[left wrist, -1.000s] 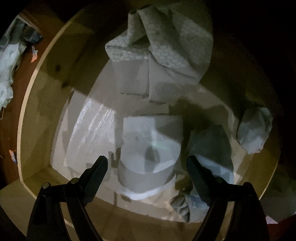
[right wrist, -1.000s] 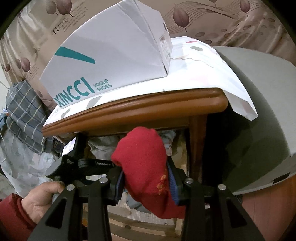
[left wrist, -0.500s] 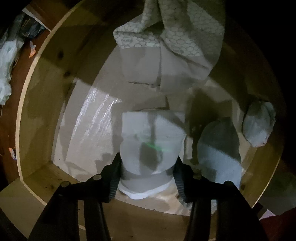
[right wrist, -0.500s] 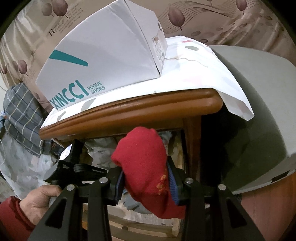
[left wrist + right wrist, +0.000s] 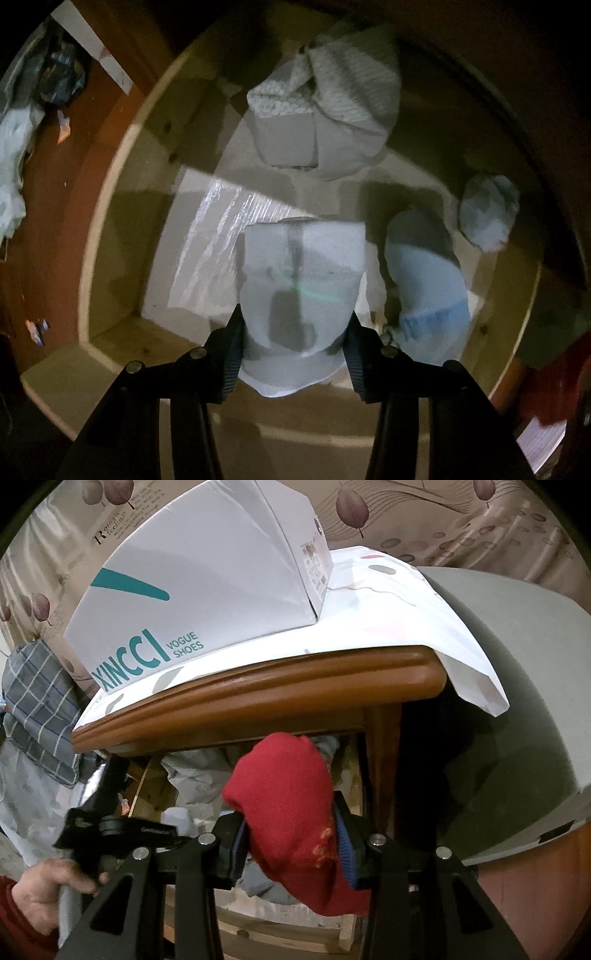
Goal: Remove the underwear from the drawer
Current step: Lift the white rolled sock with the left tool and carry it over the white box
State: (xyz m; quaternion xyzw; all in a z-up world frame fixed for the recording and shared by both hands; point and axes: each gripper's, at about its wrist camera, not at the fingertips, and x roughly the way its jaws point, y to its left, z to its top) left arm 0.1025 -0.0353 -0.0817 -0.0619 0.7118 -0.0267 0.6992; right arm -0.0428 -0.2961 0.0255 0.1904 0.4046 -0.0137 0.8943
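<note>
In the left wrist view I look straight down into a wooden drawer. My left gripper has a folded pale grey underwear between its pads; the jaws are still closing and press on both its sides. The piece hangs a little above the drawer's white liner. In the right wrist view my right gripper is shut on a red garment, held in front of the drawer opening under the table top.
More clothes lie in the drawer: a honeycomb-patterned grey piece at the back, a light blue roll and a small bundle on the right. A white shoe box stands on the table. A hand holds the left tool.
The left jaws have come together on the folded grey underwear and lifted it off the liner; the drawer floor looks farther away. The right gripper has stayed put with the red garment.
</note>
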